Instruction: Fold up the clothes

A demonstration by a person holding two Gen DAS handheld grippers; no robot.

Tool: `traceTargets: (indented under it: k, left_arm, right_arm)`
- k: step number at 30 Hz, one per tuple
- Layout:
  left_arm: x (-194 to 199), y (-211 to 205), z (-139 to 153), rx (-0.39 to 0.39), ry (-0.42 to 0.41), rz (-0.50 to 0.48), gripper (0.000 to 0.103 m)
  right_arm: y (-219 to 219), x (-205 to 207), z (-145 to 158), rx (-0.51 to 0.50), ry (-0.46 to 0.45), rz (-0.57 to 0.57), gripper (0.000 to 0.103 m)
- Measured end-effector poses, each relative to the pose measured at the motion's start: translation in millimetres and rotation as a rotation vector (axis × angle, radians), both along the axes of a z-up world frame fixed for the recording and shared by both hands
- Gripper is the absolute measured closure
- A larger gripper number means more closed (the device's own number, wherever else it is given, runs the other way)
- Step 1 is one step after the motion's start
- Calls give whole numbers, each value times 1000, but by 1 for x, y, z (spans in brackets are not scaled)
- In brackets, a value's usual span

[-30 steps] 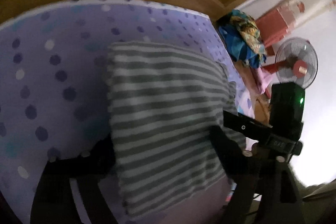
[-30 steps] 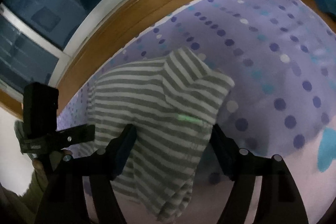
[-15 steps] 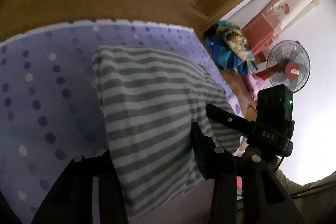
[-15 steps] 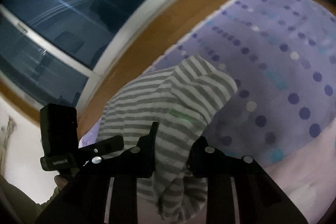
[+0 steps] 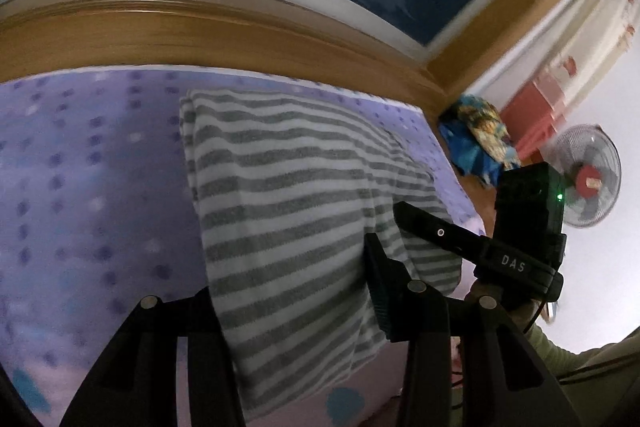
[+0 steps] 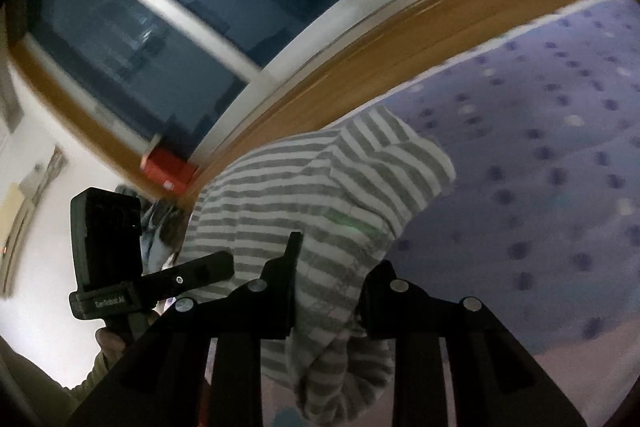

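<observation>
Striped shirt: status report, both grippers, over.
Left gripper shut on striped shirt. Right gripper shut on the bunched near edge. Shirt lifted off polka-dot bedsheet. Nothing in the way.

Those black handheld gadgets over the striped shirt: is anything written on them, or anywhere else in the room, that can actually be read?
"DAS": white letters on the black base of the right gripper, seen from the left camera.
"GenRobot.AI": small and blurred, my best reading, on the black base of the left gripper, seen from the right camera.
Red box by the window: a pale label, too blurred to read.
Fan: a sticker on its red hub, unreadable.
Striped shirt: no writing visible.
</observation>
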State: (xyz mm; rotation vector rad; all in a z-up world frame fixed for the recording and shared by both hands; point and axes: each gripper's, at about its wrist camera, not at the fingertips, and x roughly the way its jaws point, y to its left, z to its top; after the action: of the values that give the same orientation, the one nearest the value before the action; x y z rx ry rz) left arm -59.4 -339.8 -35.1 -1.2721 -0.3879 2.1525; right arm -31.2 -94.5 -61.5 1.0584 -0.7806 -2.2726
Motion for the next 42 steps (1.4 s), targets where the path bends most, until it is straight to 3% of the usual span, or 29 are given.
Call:
traceTargets:
  k: [8,14,22,36,42]
  left_arm:
    - [21,-115,2,16,30,135,59]
    - [17,-218,10,-11,52,112,59]
    - [-1,-320,9,-50,72,111,59]
    - [-48,-403,-8,-118,138,191,59]
    - [-76,-419,-40,-137,119,209,58]
  right_arm:
    - [-111,-11,8,36,41,148,79]
    - [-217,-9,12,39,43,154,79]
    - [-333,-20,9,75,46,163,79]
    - [-454,-77,2,191,119,253,79]
    - [-481,-102,-13,269,111,265,79]
